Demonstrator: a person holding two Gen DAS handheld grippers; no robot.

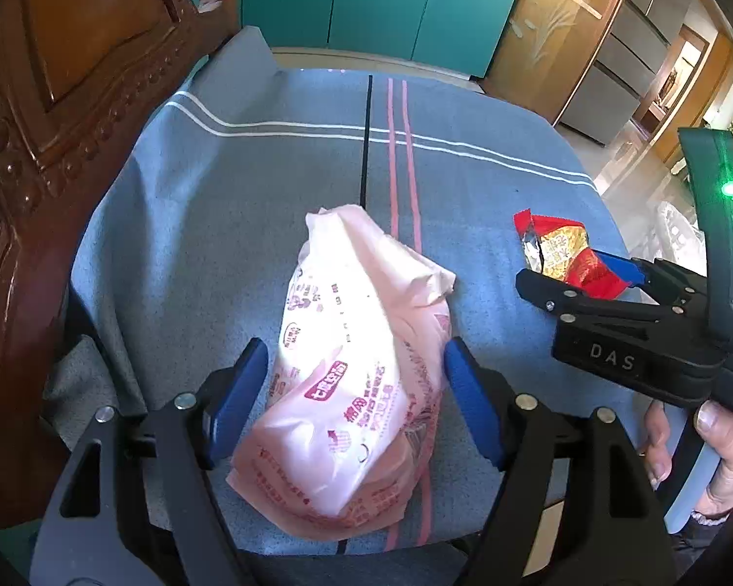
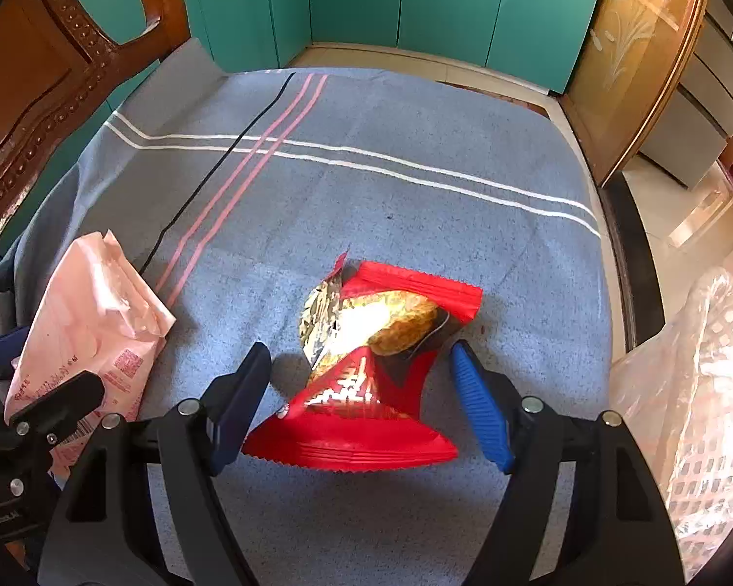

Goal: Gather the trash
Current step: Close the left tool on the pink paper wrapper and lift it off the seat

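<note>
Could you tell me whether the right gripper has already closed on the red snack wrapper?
No, the right gripper stands open, with visible gaps between its pads and the red snack wrapper lying between them.

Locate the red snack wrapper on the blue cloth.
The red snack wrapper lies between the open right tool's fingers, right of the pink packet, near the basket.

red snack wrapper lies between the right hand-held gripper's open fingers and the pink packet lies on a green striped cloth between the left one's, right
Not quite: the cloth is blue-grey with white, pink and black stripes, not green; the green is the cabinets behind. The left wrist view shows the pink packet on it between the left hand-held gripper's open fingers, and the right wrist view shows the red snack wrapper between the right hand-held gripper's.
</note>
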